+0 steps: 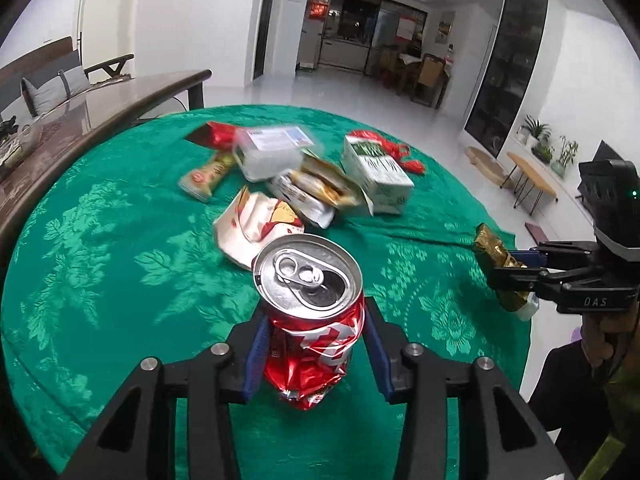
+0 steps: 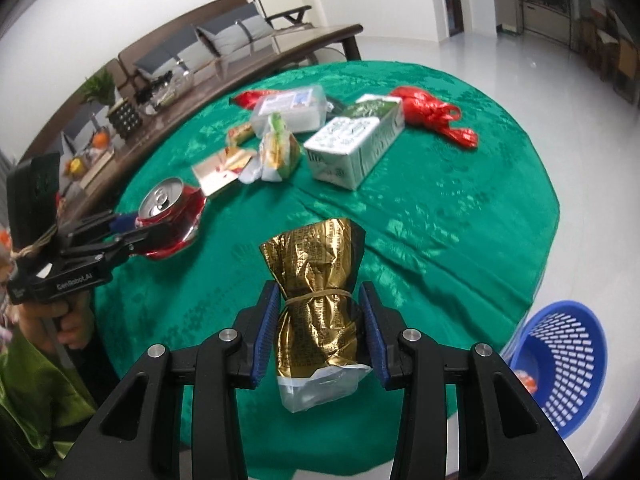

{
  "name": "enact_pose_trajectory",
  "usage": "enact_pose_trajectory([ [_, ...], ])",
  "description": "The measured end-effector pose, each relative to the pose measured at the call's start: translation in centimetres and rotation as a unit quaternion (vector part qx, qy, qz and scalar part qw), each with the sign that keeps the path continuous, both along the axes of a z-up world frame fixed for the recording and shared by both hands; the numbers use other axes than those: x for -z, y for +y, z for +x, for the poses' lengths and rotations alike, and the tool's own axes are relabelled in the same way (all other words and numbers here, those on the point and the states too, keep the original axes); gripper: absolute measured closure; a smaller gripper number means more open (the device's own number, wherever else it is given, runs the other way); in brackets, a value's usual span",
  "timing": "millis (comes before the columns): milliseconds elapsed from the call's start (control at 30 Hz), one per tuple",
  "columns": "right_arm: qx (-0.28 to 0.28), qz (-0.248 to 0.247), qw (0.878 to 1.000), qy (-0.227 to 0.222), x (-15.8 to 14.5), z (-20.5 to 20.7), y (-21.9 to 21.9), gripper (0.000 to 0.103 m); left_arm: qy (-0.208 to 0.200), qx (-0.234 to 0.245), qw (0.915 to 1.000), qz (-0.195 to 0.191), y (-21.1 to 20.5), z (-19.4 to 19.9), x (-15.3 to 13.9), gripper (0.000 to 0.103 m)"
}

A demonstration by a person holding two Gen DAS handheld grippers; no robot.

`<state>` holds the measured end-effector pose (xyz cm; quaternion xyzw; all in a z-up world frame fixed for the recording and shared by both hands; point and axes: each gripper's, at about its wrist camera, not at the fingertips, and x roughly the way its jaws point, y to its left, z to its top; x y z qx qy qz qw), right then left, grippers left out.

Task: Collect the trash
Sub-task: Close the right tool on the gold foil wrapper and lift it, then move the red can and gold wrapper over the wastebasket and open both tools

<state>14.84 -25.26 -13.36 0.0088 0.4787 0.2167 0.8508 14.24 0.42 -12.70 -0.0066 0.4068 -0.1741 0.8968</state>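
Observation:
My left gripper (image 1: 316, 344) is shut on a crushed red soda can (image 1: 310, 308) and holds it above the green tablecloth (image 1: 100, 240). The can also shows in the right wrist view (image 2: 172, 216). My right gripper (image 2: 322, 328) is shut on a gold foil snack bag (image 2: 316, 296) tied with a rubber band; the bag also shows in the left wrist view (image 1: 496, 260). More trash lies mid-table: a green-white carton (image 2: 352, 144), a clear plastic box (image 2: 290, 110), a red plastic bag (image 2: 432, 114) and several wrappers (image 2: 276, 152).
A blue mesh basket (image 2: 564, 364) stands on the floor right of the table's near edge. A dark wooden table (image 2: 224, 72) and a sofa (image 2: 180, 46) lie behind on the left. White floor surrounds the round table.

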Motion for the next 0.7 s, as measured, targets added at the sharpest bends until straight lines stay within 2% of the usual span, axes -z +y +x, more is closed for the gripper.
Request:
enact_pose_trajectory([
  [33, -0.004, -0.007, 1.000, 0.002, 0.3, -0.2, 0.1, 0.062, 0.003, 0.000, 1.0000, 0.006, -0.2, 0.0, 0.2, 0.052],
  [100, -0.011, -0.024, 1.000, 0.004, 0.8, -0.4, 0.6, 0.062, -0.002, -0.006, 0.9997, 0.022, -0.5, -0.1, 0.4, 0.035],
  [133, -0.016, -0.031, 0.999, 0.004, 1.0, -0.6, 0.9, 0.062, -0.007, -0.013, 0.9994, 0.031, -0.6, -0.2, 0.3, 0.033],
  [300, -0.037, -0.050, 0.998, 0.004, 1.6, -1.1, 2.3, 0.061, -0.010, -0.019, 0.9992, 0.035, -0.4, 0.0, 0.2, 0.033],
  [400, -0.040, -0.053, 0.998, -0.002, 1.5, -1.2, 2.6, 0.061, -0.020, -0.023, 0.9982, 0.051, -0.7, -0.1, 0.1, 0.033],
  [467, -0.038, -0.055, 0.998, -0.006, 1.3, -1.2, 2.6, 0.061, -0.023, -0.026, 0.9977, 0.057, -0.7, -0.2, 0.0, 0.044],
  [567, -0.030, -0.053, 0.998, -0.009, 0.9, -1.2, 2.4, 0.062, -0.021, -0.031, 0.9985, 0.041, -0.1, -0.2, -0.3, 0.044],
  [700, -0.015, -0.030, 0.999, -0.010, 0.3, -1.0, 1.4, 0.062, -0.012, -0.036, 0.9992, -0.007, 0.1, -0.2, -1.3, 0.045],
])
